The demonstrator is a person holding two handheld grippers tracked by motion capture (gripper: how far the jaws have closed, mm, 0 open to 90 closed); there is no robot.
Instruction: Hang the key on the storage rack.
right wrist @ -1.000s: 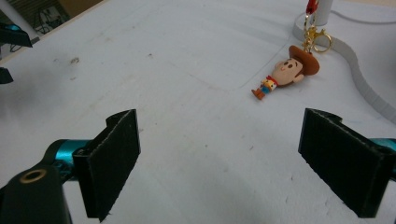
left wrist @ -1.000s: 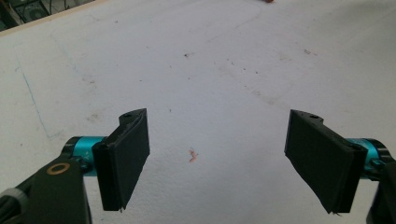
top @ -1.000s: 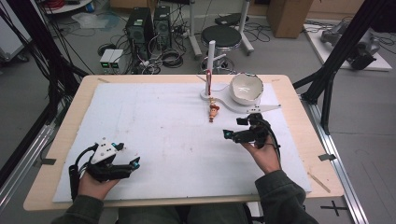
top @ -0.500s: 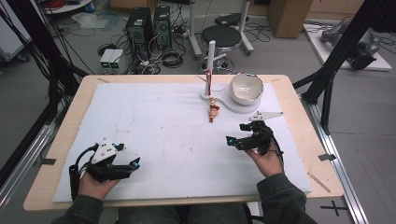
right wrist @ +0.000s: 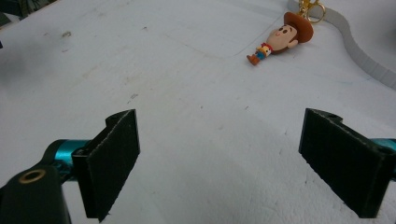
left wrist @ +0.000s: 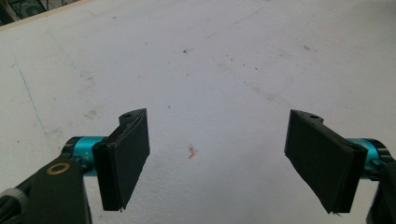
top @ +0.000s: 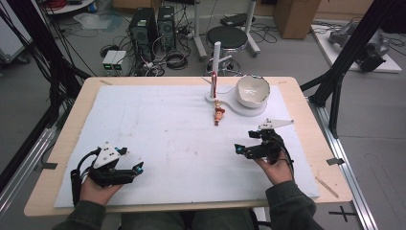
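Now the right gripper (top: pixel 241 149) hangs over the white mat (top: pixel 163 120) with its jaws wide apart and nothing between them. In the right gripper view the two black pads (right wrist: pixel 112 158) stand far apart over bare mat, and the figure (right wrist: pixel 279 39) lies beyond them, up and to the right, well clear of either pad.

That figure (top: pixel 219 115) is a small cowboy keychain with a brown hat. Seen from the high view, it lies flat on the mat just in front of the stand (top: pixel 216 72), hat end toward the stand's base. A gold clasp (right wrist: pixel 309 8) sits at the hat end, close to the base's grey edge. Just right of the stand, a white bowl (top: pixel 252 90) rests on the same base.

Nearer the person than the stand and well to its left, the left gripper (top: pixel 136 168) rests low near the mat's near edge, far from the figure. Its jaws are also spread wide, empty, over stained mat in the left gripper view.
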